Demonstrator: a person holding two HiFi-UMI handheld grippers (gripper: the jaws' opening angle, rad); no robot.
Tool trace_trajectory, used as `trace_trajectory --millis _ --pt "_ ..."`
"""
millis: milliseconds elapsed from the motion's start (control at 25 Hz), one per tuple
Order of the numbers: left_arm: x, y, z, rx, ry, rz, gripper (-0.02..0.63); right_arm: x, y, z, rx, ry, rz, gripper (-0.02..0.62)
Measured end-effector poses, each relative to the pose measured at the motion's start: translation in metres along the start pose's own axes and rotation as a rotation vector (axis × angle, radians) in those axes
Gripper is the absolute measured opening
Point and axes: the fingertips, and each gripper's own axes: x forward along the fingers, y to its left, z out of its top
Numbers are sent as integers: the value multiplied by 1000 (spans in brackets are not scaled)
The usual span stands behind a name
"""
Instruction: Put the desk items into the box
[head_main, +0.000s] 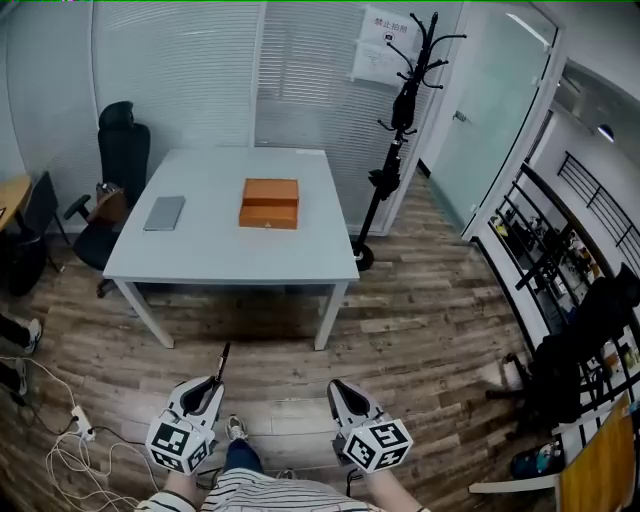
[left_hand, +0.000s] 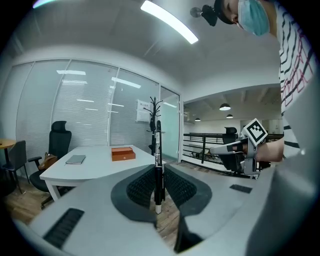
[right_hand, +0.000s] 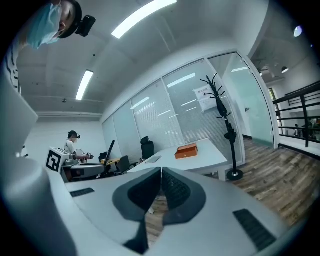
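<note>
While the orange box sits closed on the white table, its contents cannot be seen. The left gripper clamps a black pen, well apart from the box. The right gripper has its jaws together, empty. A grey notebook lies beside the box.

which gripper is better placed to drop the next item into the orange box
Left. The left gripper clamps a black pen, while the right gripper is shut on nothing. Both are about equally far from the orange box.
</note>
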Motion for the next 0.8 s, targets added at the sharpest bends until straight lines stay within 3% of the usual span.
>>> trace_trajectory --millis 440,800 --pt "54 54 8 -20 -7 -39 72 61 -16 18 6 3 -44 28" --pt "105 141 20 -26 5 -88 72 162 -9 39 24 1 -74 28"
